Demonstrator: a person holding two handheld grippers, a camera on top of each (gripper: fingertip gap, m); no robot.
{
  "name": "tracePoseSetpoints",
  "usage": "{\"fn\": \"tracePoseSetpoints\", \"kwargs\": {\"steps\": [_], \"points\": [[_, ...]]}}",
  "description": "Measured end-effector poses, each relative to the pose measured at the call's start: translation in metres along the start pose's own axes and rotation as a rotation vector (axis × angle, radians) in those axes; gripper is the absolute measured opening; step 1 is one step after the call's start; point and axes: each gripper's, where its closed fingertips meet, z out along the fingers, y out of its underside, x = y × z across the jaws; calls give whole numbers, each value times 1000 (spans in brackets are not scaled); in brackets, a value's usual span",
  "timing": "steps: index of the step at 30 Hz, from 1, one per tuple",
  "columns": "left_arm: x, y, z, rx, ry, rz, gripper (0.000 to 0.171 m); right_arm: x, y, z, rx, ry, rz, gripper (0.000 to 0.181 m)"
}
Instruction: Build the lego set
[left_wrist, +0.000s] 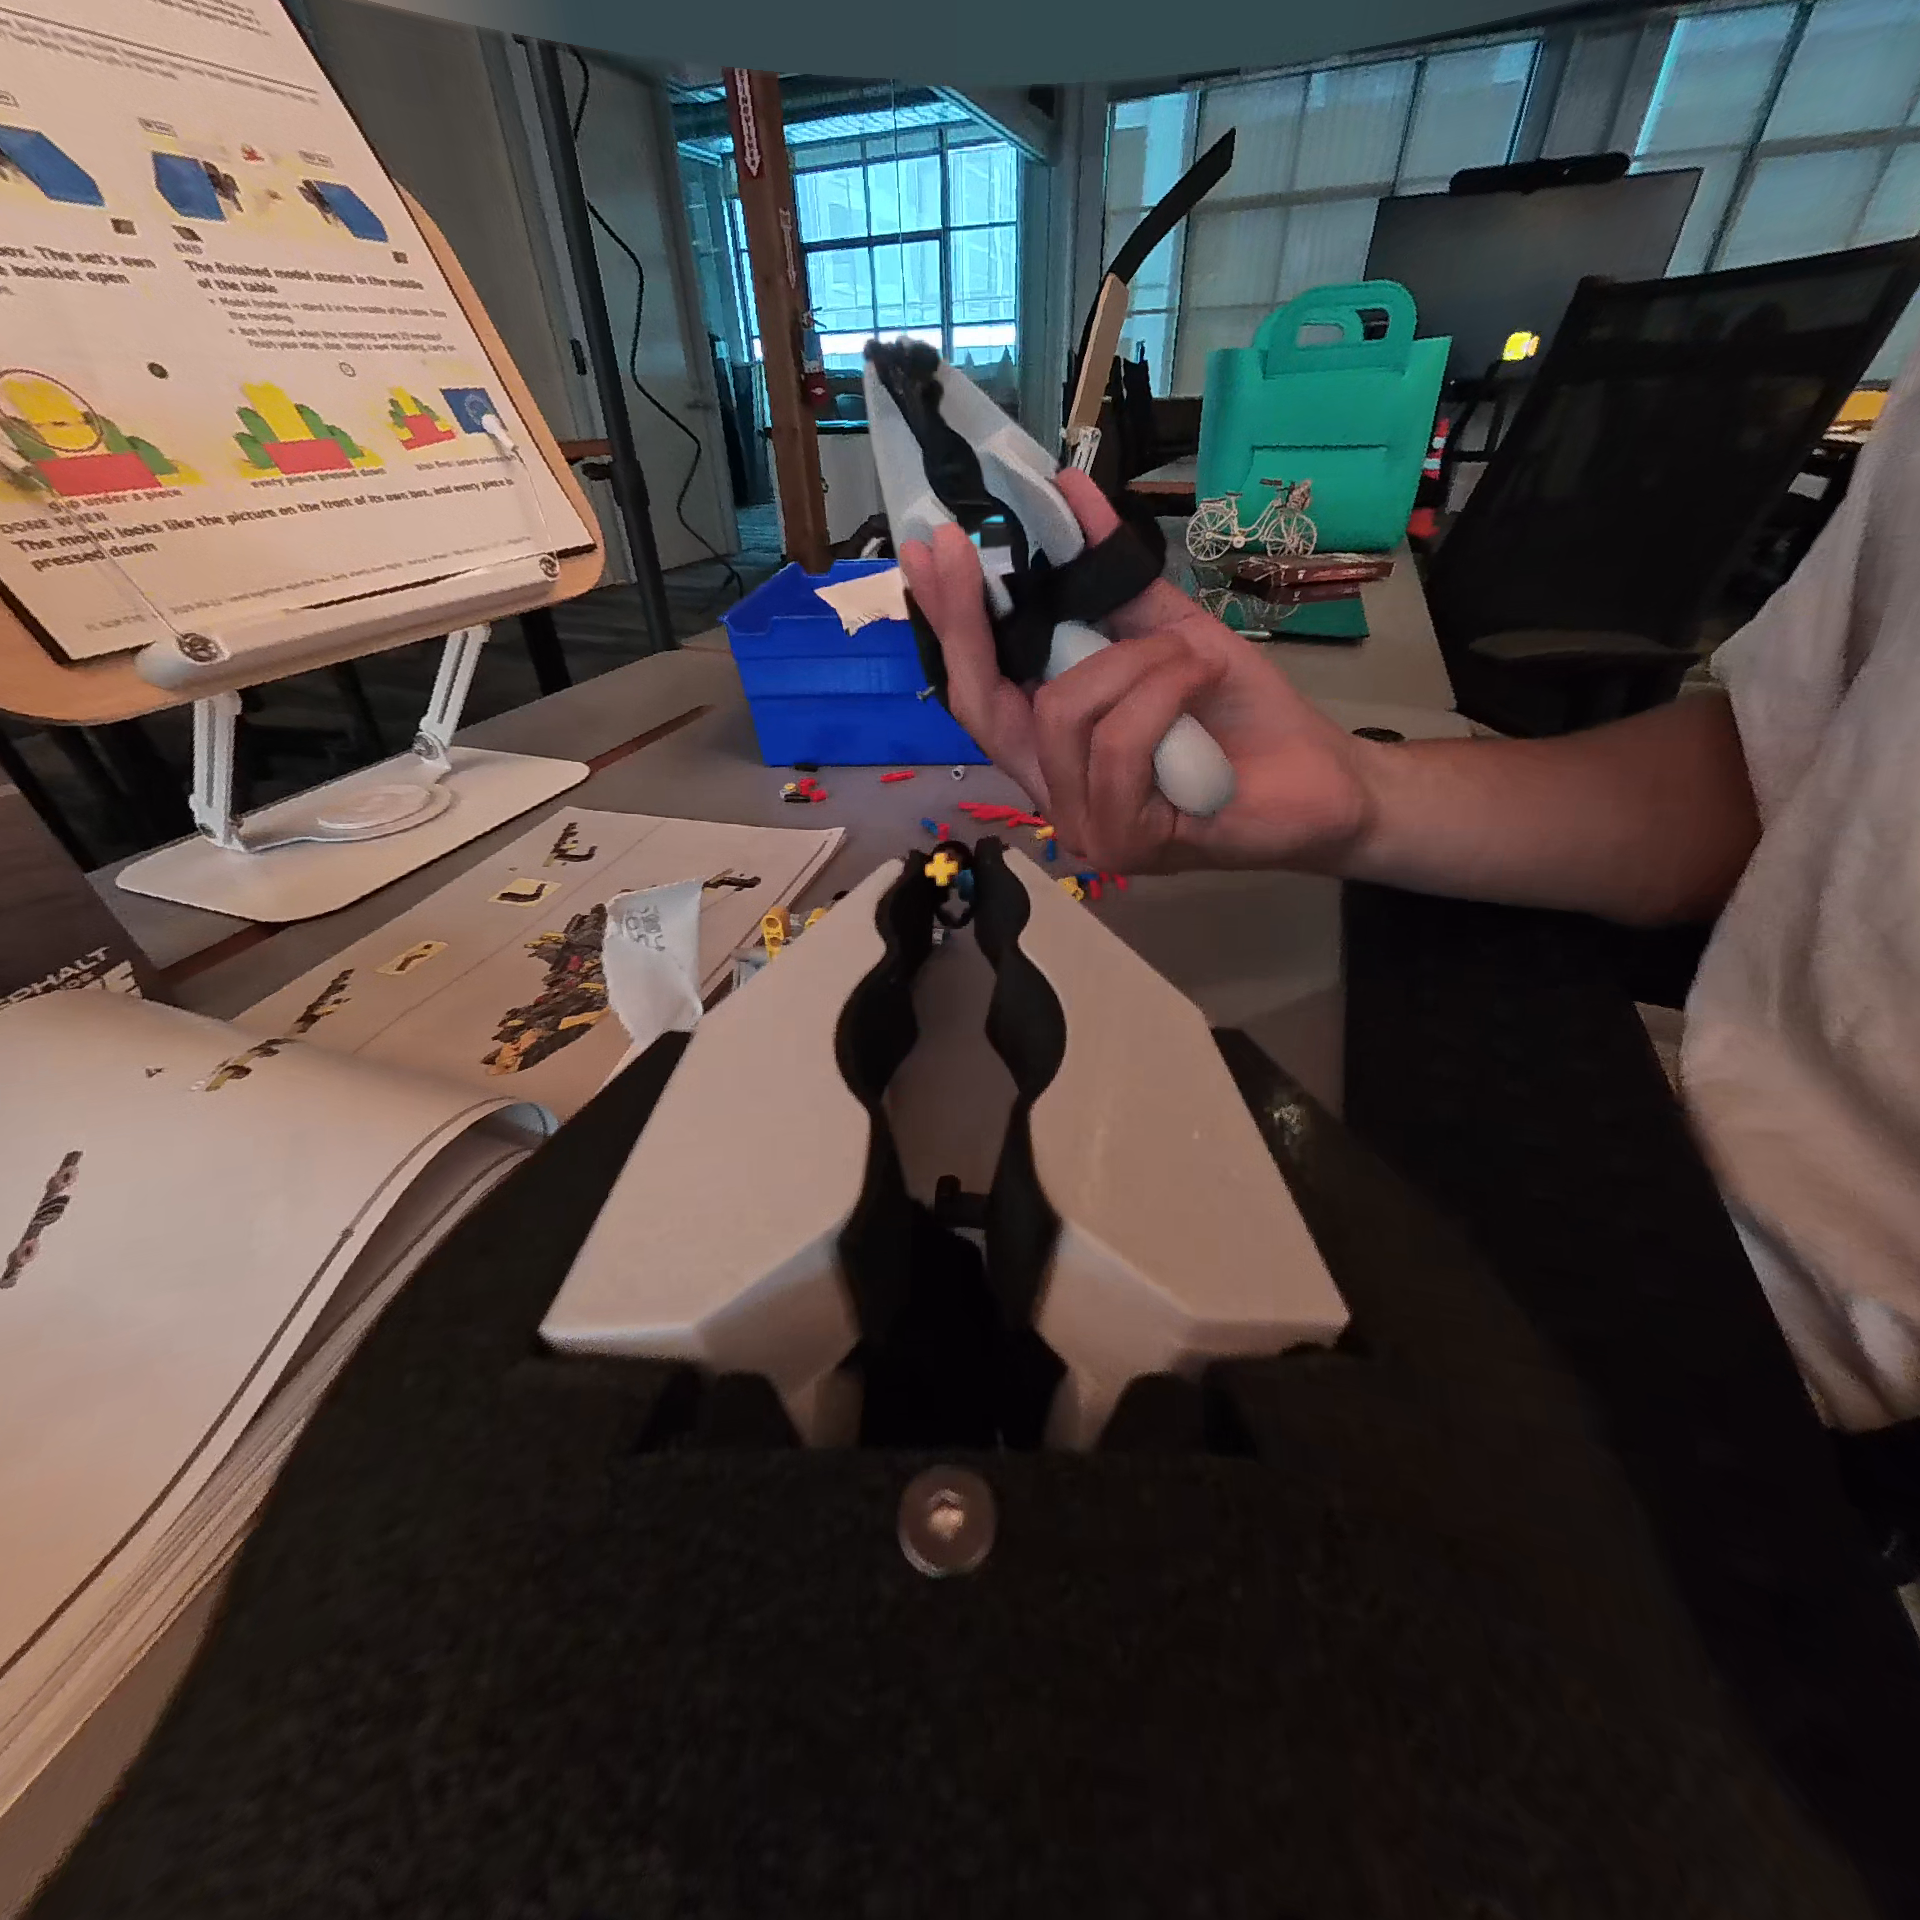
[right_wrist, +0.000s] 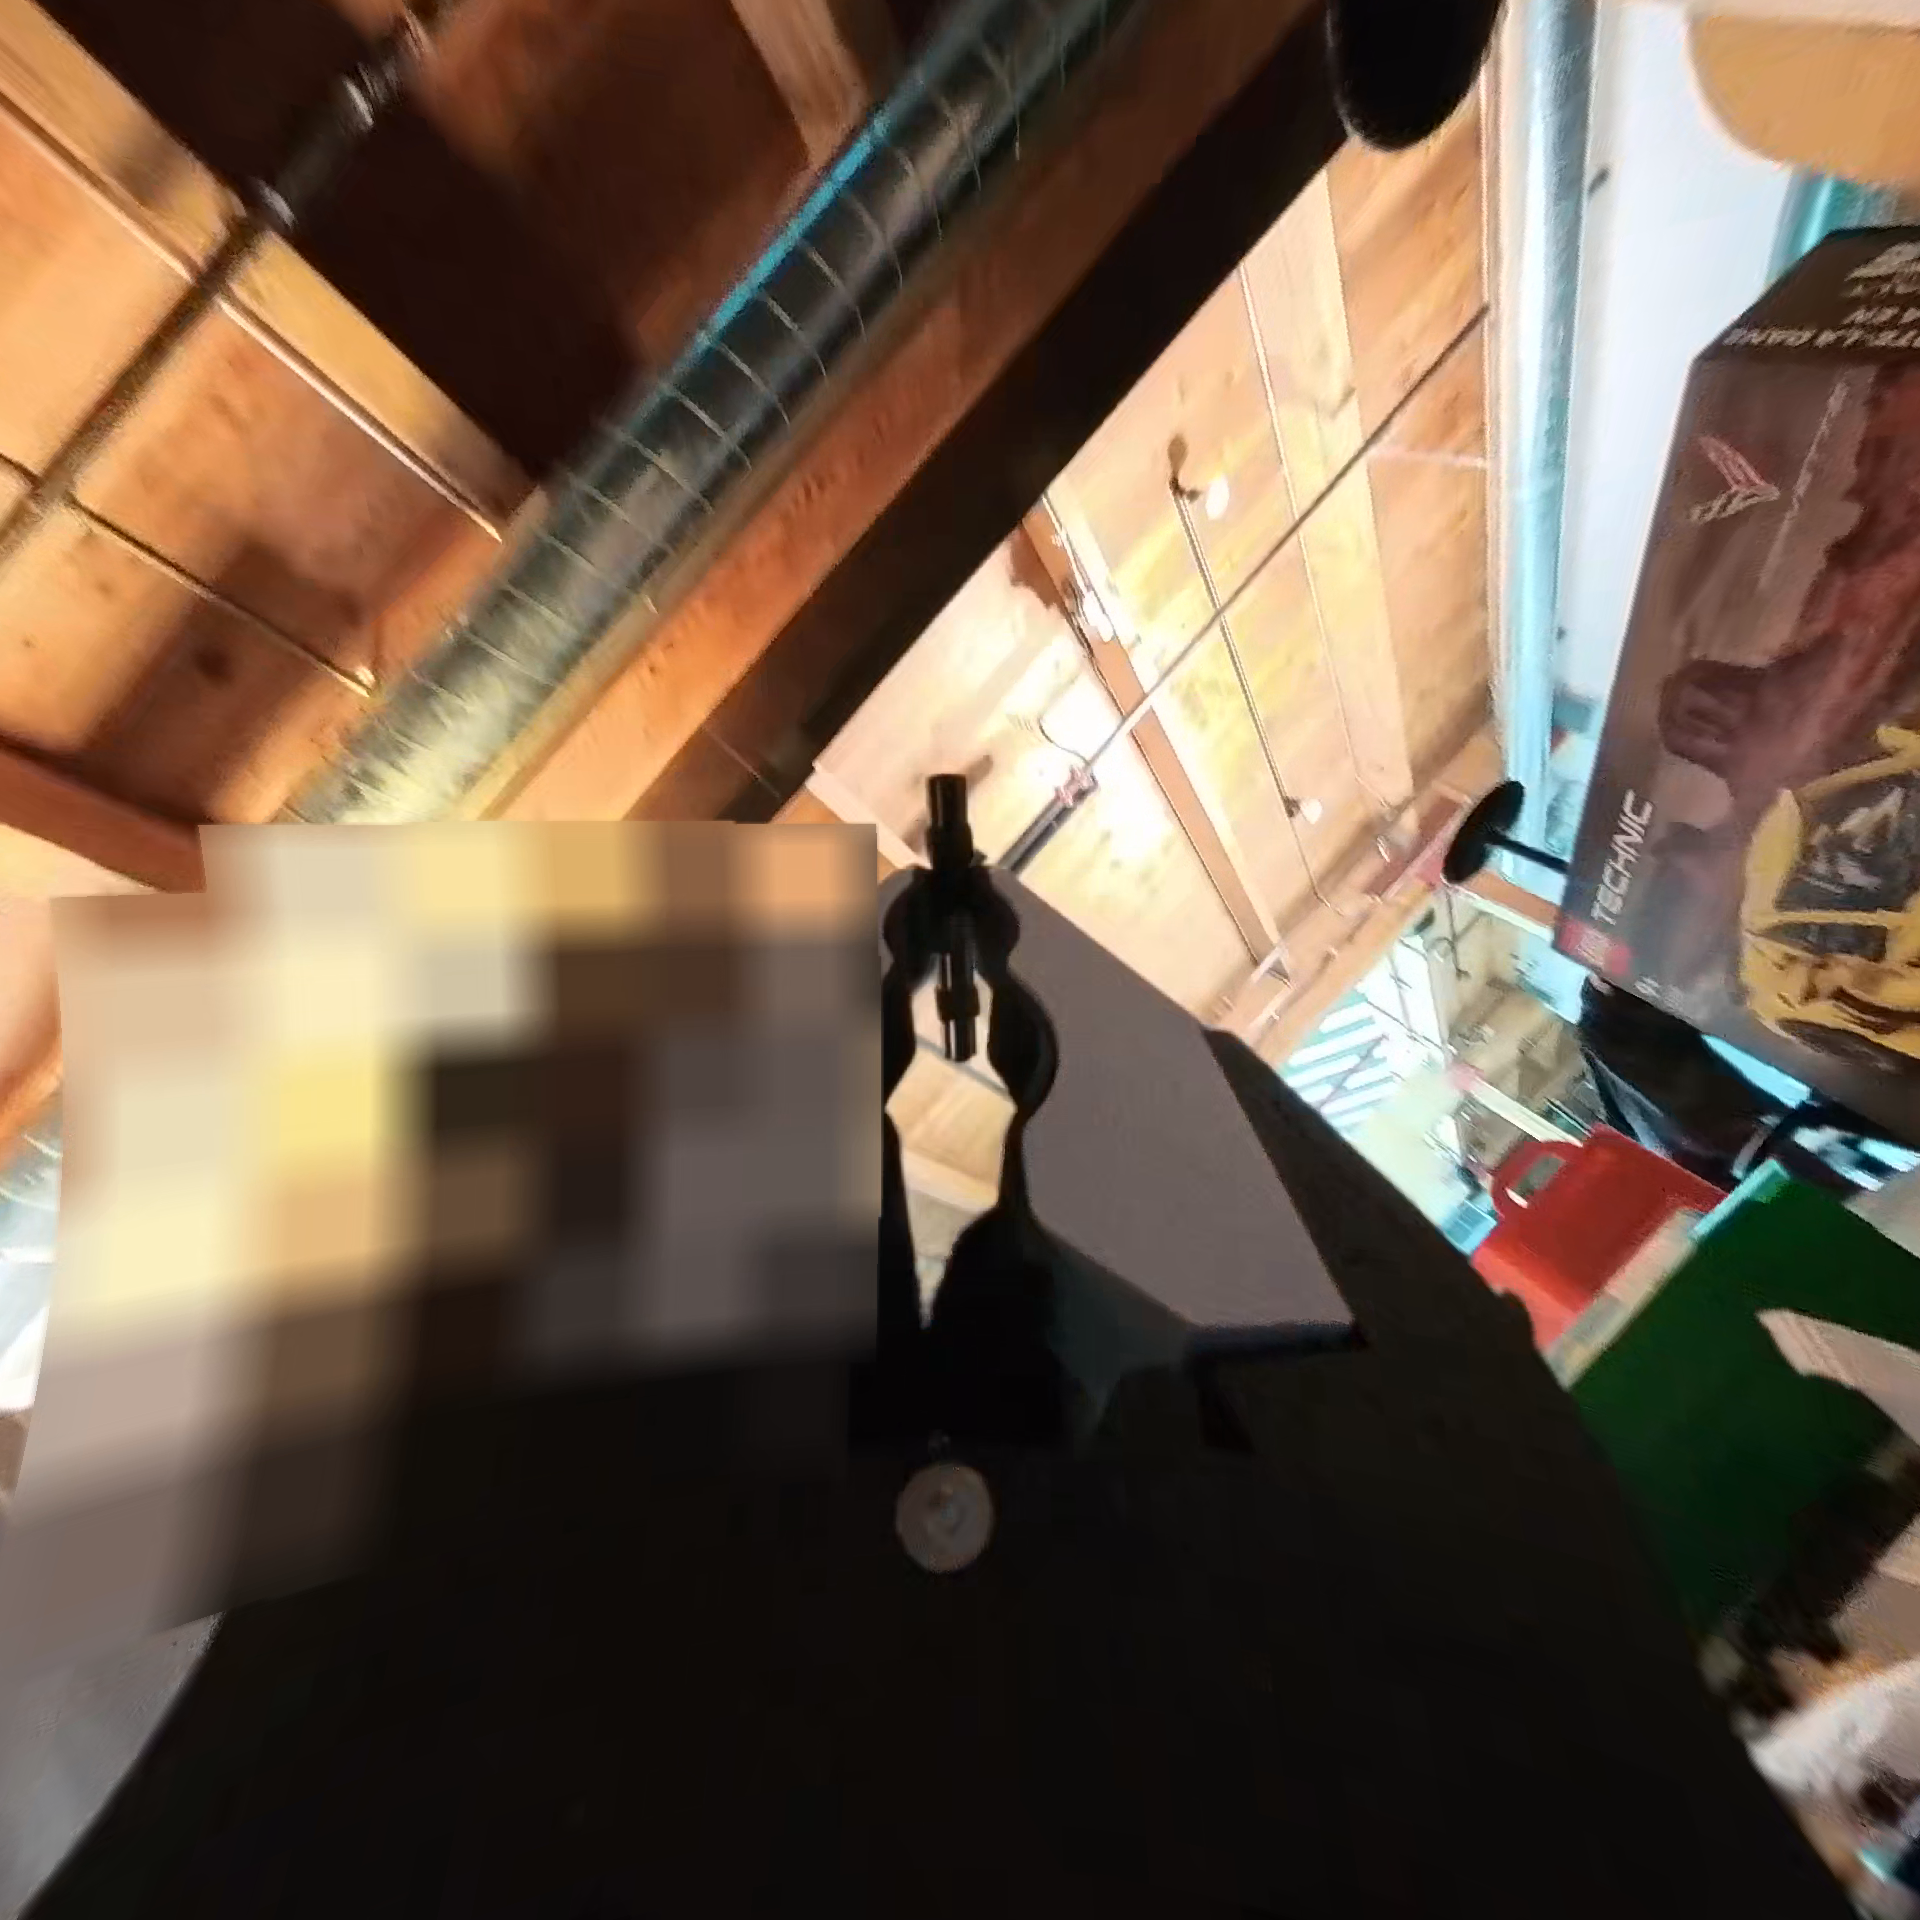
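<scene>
My left gripper (left_wrist: 951, 864) is shut on a small lego piece (left_wrist: 943, 871) with a yellow cross-shaped end and black and blue parts, held above the table. My right gripper (right_wrist: 951, 896) points up at the ceiling and is shut on a thin black lego pin (right_wrist: 951, 914) that sticks out past the tips. In the left wrist view the right gripper (left_wrist: 902, 358) is raised above the table in a person's hand (left_wrist: 1122, 727), to the right of and above my left tips. Loose red, blue and yellow lego pieces (left_wrist: 997, 816) lie on the table beyond the left gripper.
An open instruction booklet (left_wrist: 416, 997) lies at the left, with a torn plastic bag (left_wrist: 655, 956) on it. An instruction sheet stands on a stand (left_wrist: 260, 343) at the back left. A blue bin (left_wrist: 831, 665) sits behind the loose pieces. The lego box (right_wrist: 1787, 644) shows in the right wrist view. There is about 20 centimetres between the tips of the two grippers.
</scene>
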Motion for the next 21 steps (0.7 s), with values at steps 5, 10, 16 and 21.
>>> {"fn": "tracePoseSetpoints", "kwargs": {"steps": [5, 10, 16, 21], "points": [[0, -1, -2, 2, -4, 15, 5, -3, -16, 3, 128, -44, 62, 5], [1, -2, -3, 6, -1, 11, 5, 0, -16, 3, 139, -47, 85, 5], [-19, -9, -13, 83, 37, -248, 5, 43, 64, 4, -499, 282, -470, 6], [-35, 1, -17, 82, 54, -447, 5, 99, 98, -46, -1241, 519, -1494, 6]]}}
